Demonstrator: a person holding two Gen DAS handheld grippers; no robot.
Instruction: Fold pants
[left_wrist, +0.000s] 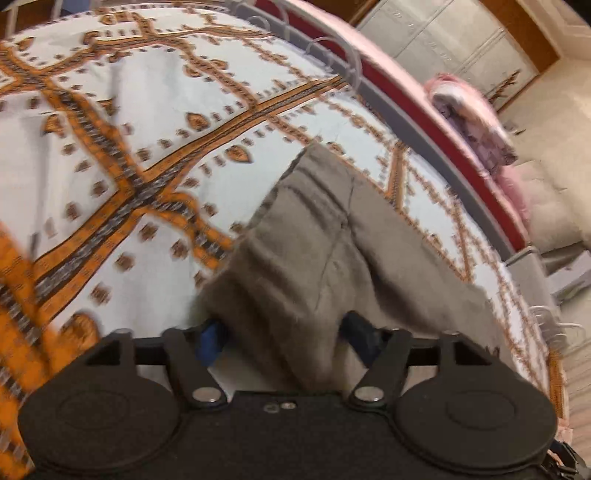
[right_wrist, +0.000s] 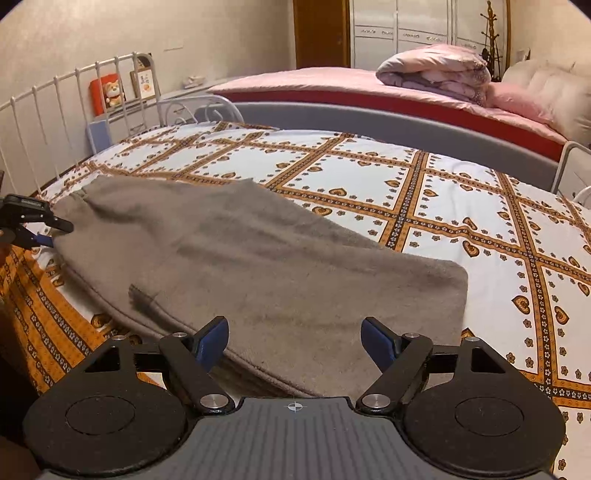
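Grey pants (right_wrist: 258, 266) lie folded lengthwise on patterned bed sheet (right_wrist: 461, 206). Right claw (right_wrist: 293, 341) spread wide above hem. Right view alone shows left claw (right_wrist: 55, 230) at waistband; left view blurred, left claw (left_wrist: 280, 332) grip cannot tell.

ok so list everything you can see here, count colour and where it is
pants: one, grey-brown, lying across the near side of the patterned bed
bedsheet: one, white with orange heart-and-flower bands, covering the near bed
metal headboard: one, white bars, left end of the near bed
pink bed: one, pink sheet over a red side, behind the near bed
rolled quilt: one, pink and purple, on the pink bed
wardrobe: one, white, against the back wall
left gripper: one, black with blue pads, at the waist end of the pants, fabric between its fingers
right gripper: one, black with blue pads, open over the other end
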